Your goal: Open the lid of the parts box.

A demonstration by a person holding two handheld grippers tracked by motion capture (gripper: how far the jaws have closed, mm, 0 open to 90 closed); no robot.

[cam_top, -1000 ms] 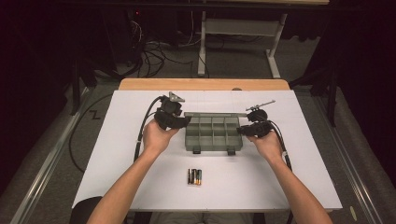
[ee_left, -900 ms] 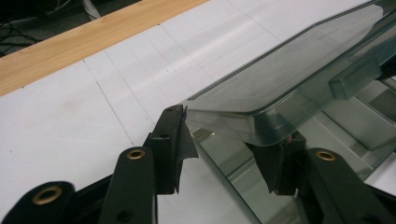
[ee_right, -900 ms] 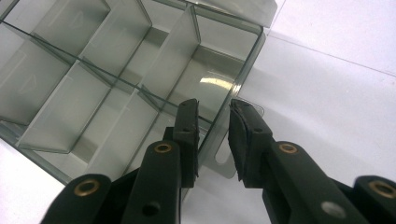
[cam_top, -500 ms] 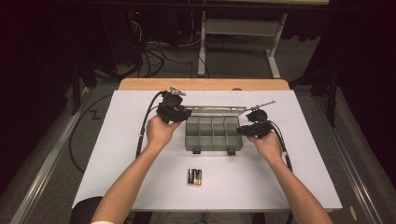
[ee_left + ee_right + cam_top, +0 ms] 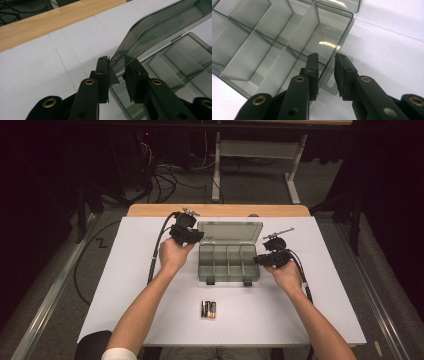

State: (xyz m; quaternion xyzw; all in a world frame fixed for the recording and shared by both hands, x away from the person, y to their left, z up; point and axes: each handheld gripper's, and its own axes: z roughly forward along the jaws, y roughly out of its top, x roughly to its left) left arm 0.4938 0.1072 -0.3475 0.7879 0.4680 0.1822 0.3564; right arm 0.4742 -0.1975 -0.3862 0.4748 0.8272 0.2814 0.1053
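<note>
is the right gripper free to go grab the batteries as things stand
Probably not yet: the right gripper straddles the wall of the box, seemingly steadying it. The table between it and the batteries is bare, so letting go would leave the way free.

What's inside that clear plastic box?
The organizer box shows bare compartments split by dividers; nothing lies in them. The right gripper covers a little of one corner compartment.

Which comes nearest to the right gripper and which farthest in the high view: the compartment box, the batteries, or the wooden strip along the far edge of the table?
From the right gripper:
1. Compartment box, directly beside it on its left, its right wall between the jaws.
2. Batteries, nearer the person, on the white sheet.
3. Wooden strip, along the table's far edge.
</note>
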